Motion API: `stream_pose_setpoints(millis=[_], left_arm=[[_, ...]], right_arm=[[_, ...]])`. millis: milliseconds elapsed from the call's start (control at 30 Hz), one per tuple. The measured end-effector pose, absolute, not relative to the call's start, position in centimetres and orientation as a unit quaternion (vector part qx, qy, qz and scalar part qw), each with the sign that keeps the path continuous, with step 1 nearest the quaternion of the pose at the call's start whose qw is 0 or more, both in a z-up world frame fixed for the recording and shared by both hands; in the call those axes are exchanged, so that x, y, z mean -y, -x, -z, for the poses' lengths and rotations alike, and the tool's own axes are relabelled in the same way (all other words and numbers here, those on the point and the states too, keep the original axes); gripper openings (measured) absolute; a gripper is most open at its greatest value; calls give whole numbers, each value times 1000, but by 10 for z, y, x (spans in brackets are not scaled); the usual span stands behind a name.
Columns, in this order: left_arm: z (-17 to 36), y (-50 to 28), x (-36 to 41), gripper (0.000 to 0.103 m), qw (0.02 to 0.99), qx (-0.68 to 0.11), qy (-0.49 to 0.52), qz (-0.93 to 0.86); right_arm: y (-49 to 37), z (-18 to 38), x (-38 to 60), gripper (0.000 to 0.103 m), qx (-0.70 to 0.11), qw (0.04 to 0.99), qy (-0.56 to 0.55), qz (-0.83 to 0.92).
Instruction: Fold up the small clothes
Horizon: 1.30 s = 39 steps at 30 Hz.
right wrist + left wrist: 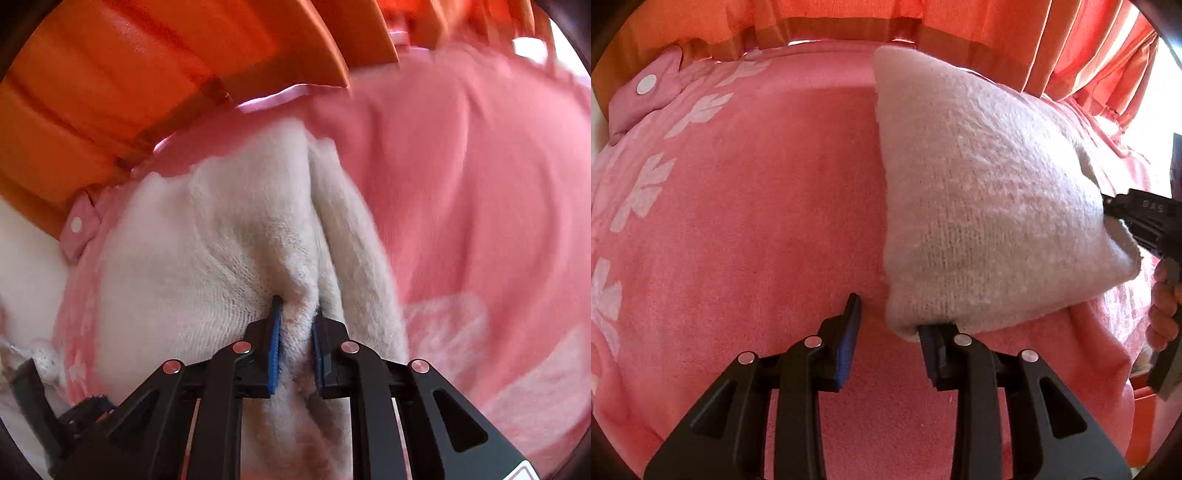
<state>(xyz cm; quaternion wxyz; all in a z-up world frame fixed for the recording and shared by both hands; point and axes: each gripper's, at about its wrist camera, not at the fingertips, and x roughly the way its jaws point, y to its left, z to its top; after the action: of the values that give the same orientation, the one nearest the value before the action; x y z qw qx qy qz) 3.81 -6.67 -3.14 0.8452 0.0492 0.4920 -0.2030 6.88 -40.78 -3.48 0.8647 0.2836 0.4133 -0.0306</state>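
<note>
My right claw [297, 325] pinches a bunched edge of the white knit [979, 192], lifting it over the pink blanket [757, 221]. My left claw [890, 332] gapes, one finger under a corner. Fold underway, not yet laid flat.

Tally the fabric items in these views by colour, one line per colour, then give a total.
White: 1, the knitted garment, pinched by the right gripper.
Pink: 1, the blanket with white flower prints, under the garment; the left gripper stands open over it.
Orange: 1, the curtain behind.
Total: 3
</note>
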Motion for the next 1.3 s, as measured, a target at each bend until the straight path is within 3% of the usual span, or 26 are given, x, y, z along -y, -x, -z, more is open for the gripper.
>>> stream_pose_setpoints(millis=[100, 267, 433, 567, 733, 800, 867, 967, 1067, 1133, 1200, 1267, 1300], left_arm=[[31, -39, 65, 30, 843, -494, -47, 207], [-1, -17, 57, 29, 849, -469, -41, 239], [-49, 0, 52, 41, 872, -412, -14, 265], [-22, -32, 70, 41, 858, -451, -6, 245], [20, -42, 73, 49, 837, -501, -23, 217], [30, -44, 67, 49, 827, -518, 0, 218], [33, -44, 67, 50, 827, -519, 4, 216], [25, -39, 67, 49, 832, -509, -9, 220], [5, -29, 63, 48, 844, -485, -17, 227], [-9, -26, 62, 48, 851, -470, -6, 233], [-23, -25, 63, 48, 857, -456, 5, 240], [-34, -26, 70, 48, 862, -444, 3, 247], [-35, -27, 73, 48, 863, -441, -1, 246]], right_arm=[[-57, 9, 406, 15, -383, 873, -300, 21], [-33, -29, 386, 21, -356, 906, -216, 68], [-23, -32, 362, 21, -358, 913, -195, 32], [-47, 38, 349, 10, -470, 864, -177, 32], [-25, 7, 344, 11, -426, 885, -186, 28], [-30, 22, 345, 11, -447, 876, -177, 20], [-38, 49, 348, 7, -474, 863, -176, 18], [-29, 21, 355, 8, -451, 869, -203, 20], [-27, -19, 366, 19, -394, 894, -213, 12], [-38, -29, 377, 45, -381, 899, -215, 21], [-61, -22, 384, 57, -397, 894, -204, 41], [-93, 5, 385, 57, -447, 869, -208, 41], [-101, 17, 383, 47, -463, 859, -218, 33]])
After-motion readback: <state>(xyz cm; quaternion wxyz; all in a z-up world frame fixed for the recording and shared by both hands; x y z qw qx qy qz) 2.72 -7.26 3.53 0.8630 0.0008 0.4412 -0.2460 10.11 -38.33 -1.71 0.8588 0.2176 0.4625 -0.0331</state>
